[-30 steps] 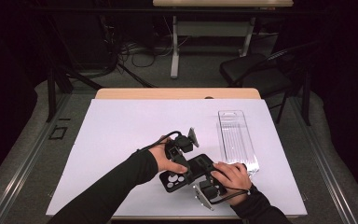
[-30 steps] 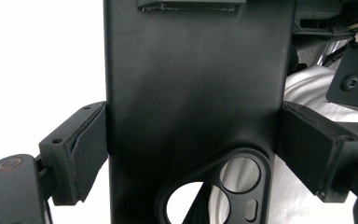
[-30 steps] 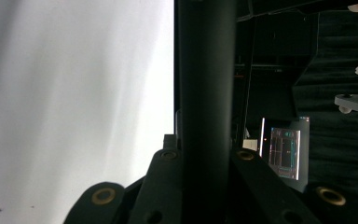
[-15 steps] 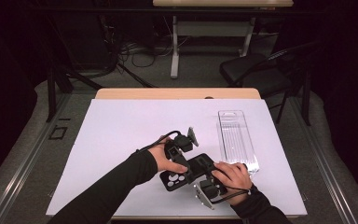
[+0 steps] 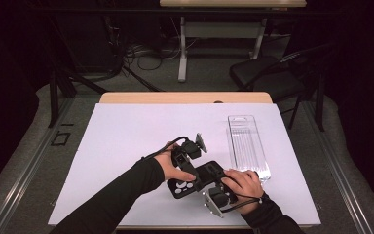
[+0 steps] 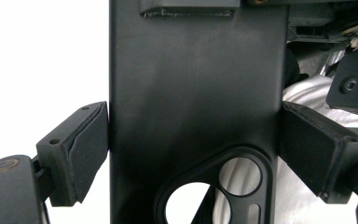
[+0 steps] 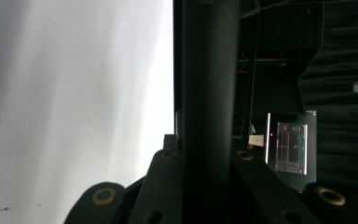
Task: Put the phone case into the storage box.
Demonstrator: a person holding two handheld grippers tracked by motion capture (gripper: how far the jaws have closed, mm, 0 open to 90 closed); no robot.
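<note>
Left gripper at table centre, pads clamped on both long edges of flat black plate; plate lies on white table sheet; right gripper pinches plate edge-on; clear tray just beside right hand

A black flat part (with pale round cutouts) lies on a white table cover beside a clear tray.
</note>
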